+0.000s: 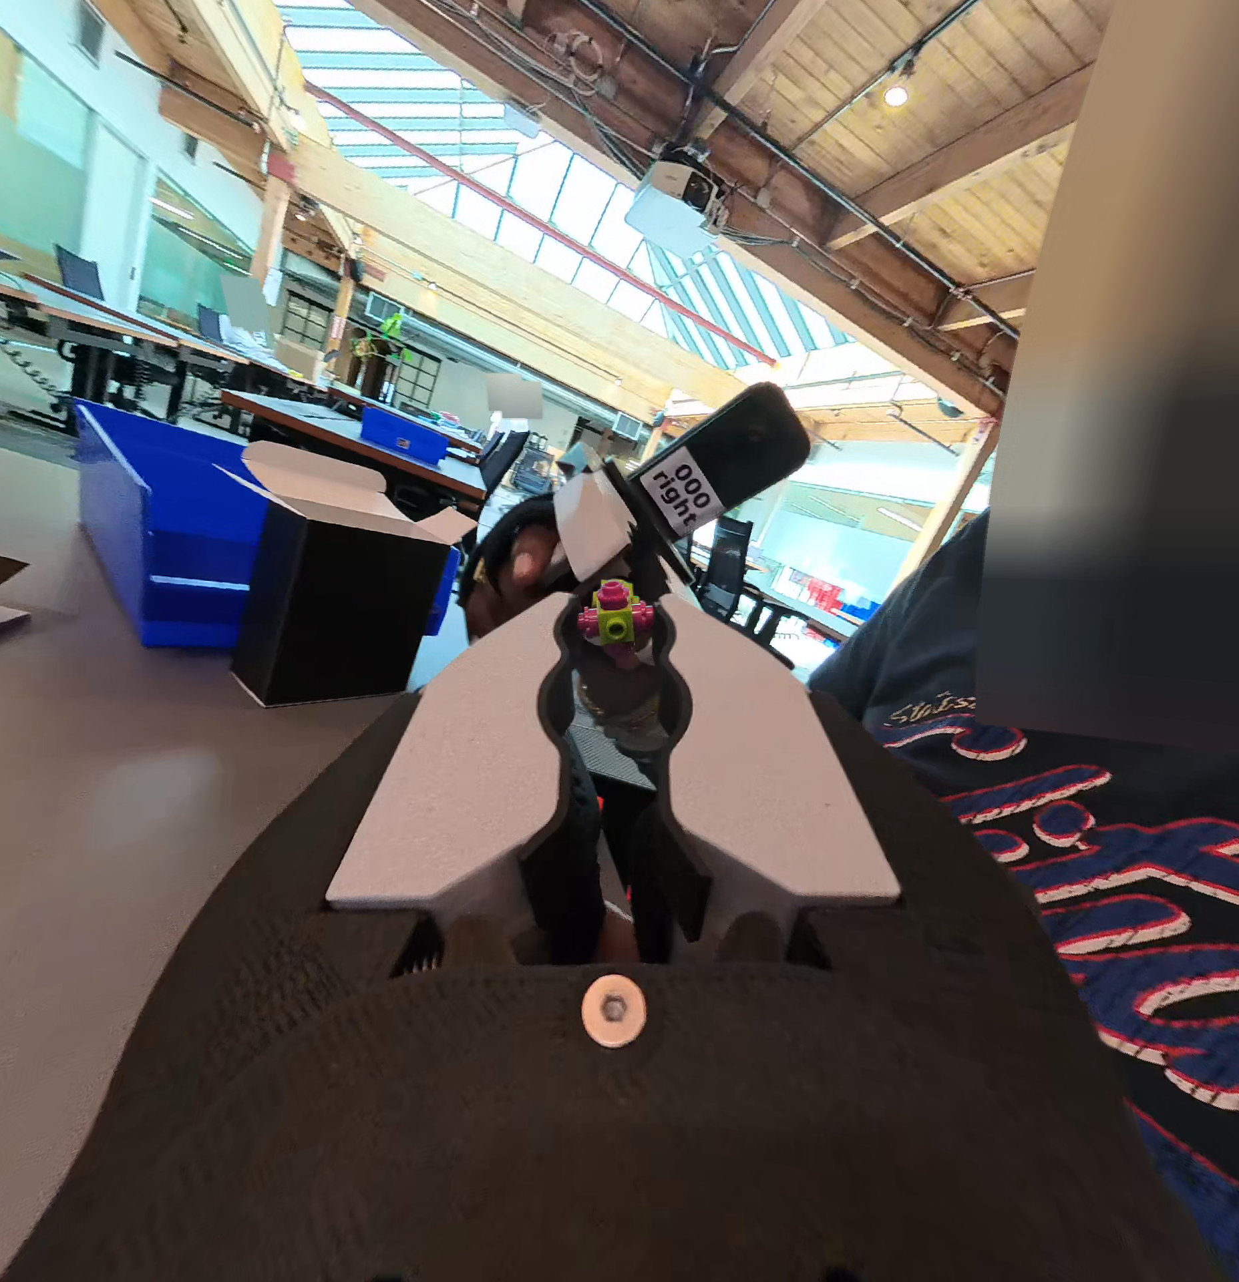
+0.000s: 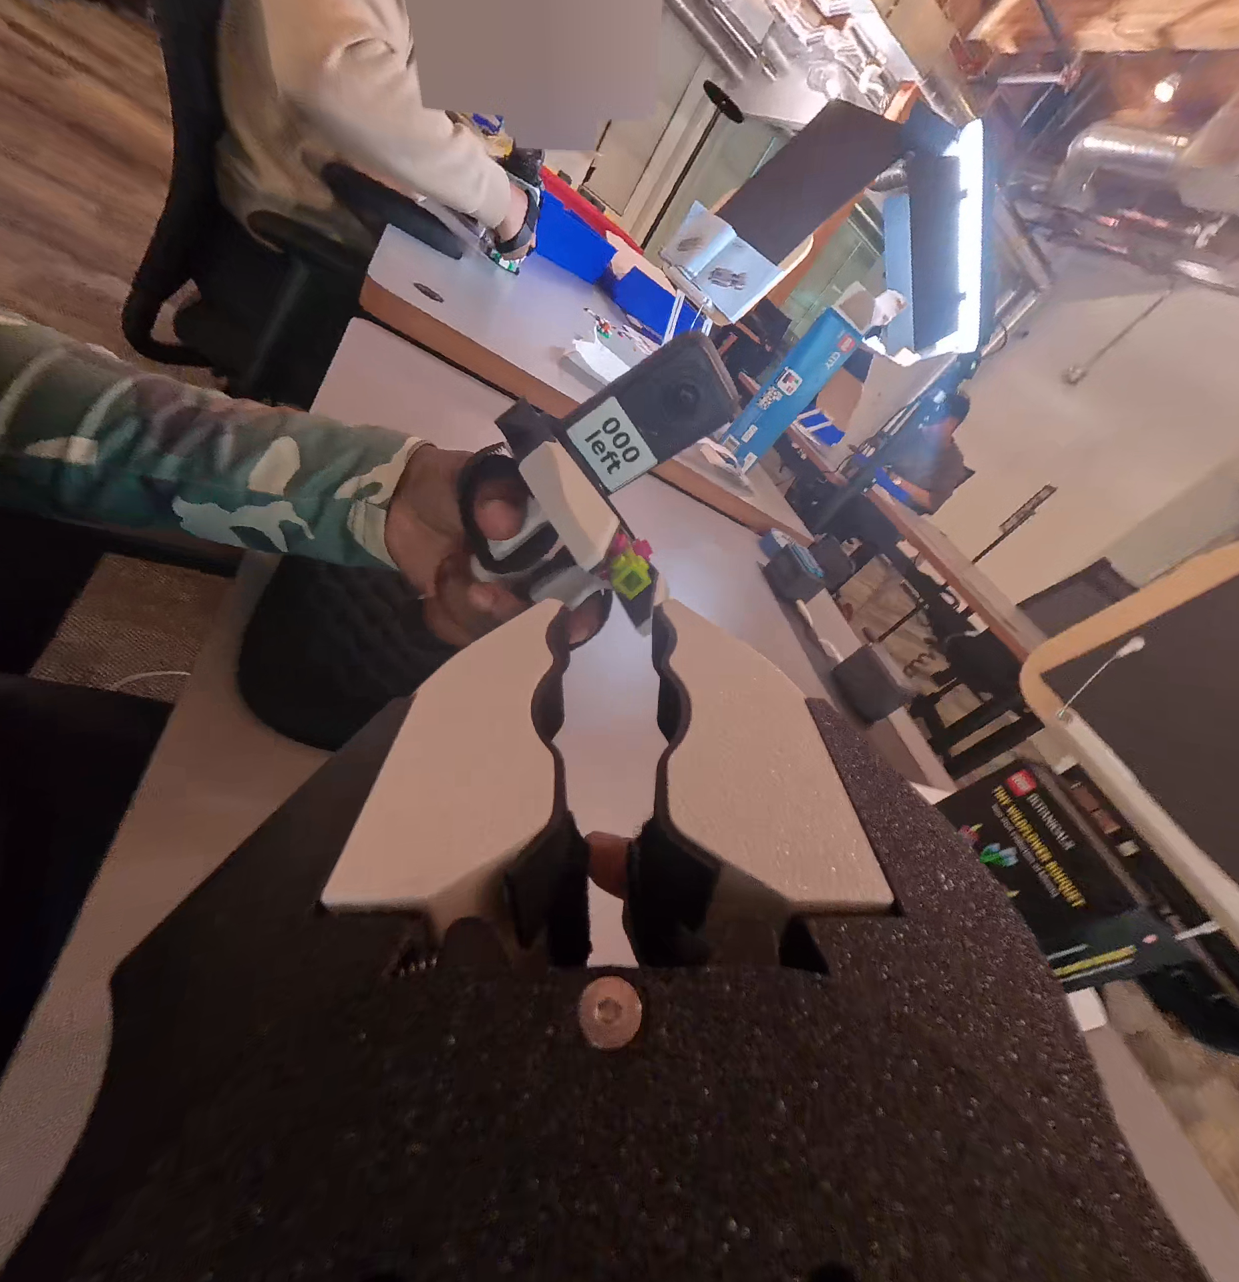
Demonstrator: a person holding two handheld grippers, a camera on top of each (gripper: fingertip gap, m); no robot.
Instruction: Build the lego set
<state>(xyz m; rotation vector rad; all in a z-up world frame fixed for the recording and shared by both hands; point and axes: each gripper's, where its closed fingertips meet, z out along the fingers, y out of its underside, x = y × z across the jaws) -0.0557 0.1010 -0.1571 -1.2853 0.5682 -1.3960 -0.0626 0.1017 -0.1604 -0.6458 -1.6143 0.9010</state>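
Observation:
A small lego piece (image 1: 613, 619), a lime-green cube with magenta studs on its sides, sits between the tips of my left gripper (image 1: 614, 605), which is shut on it and holds it up in the air. In the right wrist view the same piece (image 2: 632, 577) shows at the end of the left gripper's white fingers (image 2: 568, 517). My right gripper (image 2: 608, 612) faces it tip to tip. Its jaws stand a narrow gap apart, with the piece just beyond them. The right gripper's fingers (image 1: 588, 531) rise behind the piece in the left wrist view.
A black box with open flaps (image 1: 339, 610) and a blue bin (image 1: 165, 541) stand on the grey table (image 1: 82, 798) to the left. A black lego set box (image 2: 1040, 860) lies at the lower right. A second person works at the far desk (image 2: 505, 305). Both grippers' tips are close together, under 4 cm apart.

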